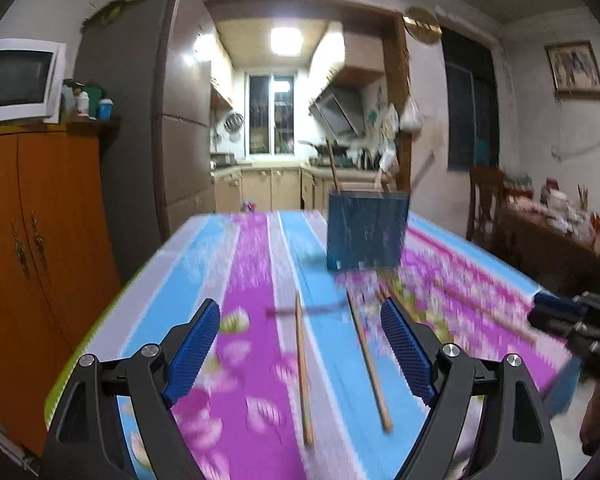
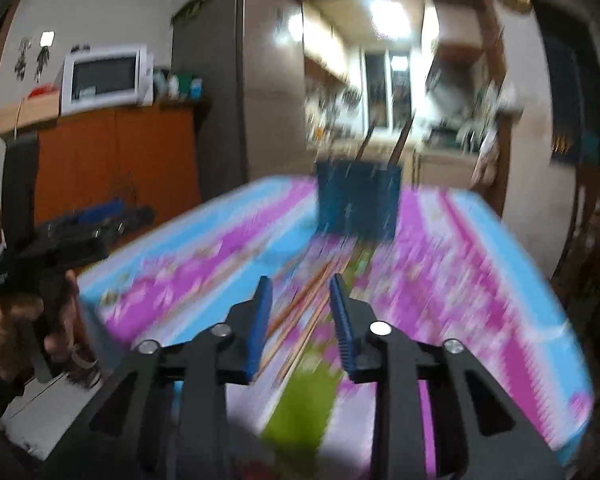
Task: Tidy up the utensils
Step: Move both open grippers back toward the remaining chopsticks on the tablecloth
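Note:
A blue utensil holder (image 1: 366,230) stands on the flowered tablecloth (image 1: 244,264), with two chopsticks upright in it. Two wooden chopsticks (image 1: 303,372) (image 1: 369,364) lie loose on the cloth between the fingers of my left gripper (image 1: 300,316), which is open wide and empty above them. In the right wrist view the holder (image 2: 358,200) is ahead and several chopsticks (image 2: 308,300) lie blurred in front of my right gripper (image 2: 300,294), which is open and empty. Each gripper shows at the edge of the other's view: the right one (image 1: 572,320), the left one (image 2: 80,228).
An orange cabinet (image 1: 40,240) with a microwave (image 1: 18,80) stands left of the table, beside a tall fridge (image 1: 160,120). A chair (image 1: 486,196) and a cluttered side table (image 1: 560,216) are on the right. The table's left edge (image 1: 112,320) is close.

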Available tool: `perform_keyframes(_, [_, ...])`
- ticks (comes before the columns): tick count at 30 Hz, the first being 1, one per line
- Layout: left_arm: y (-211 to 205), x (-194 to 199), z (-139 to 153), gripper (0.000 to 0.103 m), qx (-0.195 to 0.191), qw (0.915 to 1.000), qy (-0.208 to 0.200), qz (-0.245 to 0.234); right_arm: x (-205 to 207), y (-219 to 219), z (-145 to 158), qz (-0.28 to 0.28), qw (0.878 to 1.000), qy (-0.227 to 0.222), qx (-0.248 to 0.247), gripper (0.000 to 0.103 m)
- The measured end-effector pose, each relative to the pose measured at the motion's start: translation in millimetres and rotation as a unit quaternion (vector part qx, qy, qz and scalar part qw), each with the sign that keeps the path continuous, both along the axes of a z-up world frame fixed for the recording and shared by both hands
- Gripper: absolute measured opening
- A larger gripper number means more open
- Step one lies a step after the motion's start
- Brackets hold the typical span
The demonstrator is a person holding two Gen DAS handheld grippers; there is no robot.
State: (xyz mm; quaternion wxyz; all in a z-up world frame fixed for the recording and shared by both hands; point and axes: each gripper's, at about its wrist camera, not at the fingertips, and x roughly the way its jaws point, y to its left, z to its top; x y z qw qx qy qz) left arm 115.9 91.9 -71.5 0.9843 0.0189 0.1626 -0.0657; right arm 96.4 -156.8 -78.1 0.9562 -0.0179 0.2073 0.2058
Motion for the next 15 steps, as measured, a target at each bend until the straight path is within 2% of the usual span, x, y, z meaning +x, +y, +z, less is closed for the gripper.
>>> perform_keyframes(4, [6,-1,-19,0.083,-0.007,0.9997,0.023,0.008,-6,25,-33,0.02,0.999,0.038,-0.01,0.022])
perform_keyframes(8, [5,-3,-20,0.083,0.002,0.9998,0.018,0.006,-6,44,-53,0.022,0.998,0.057,-0.033,0.017])
perform_keyframes(12, [6,-3,-22,0.083,0.001,0.9998,0.018,0.006,-5,50,-70,0.004,0.996,0.071,-0.051,0.012])
perform_keyframes(15, [9,-4,-26,0.083,0.0,0.9998,0.017,0.009,-3,50,-73,-0.009,0.996,0.064,-0.055,0.011])
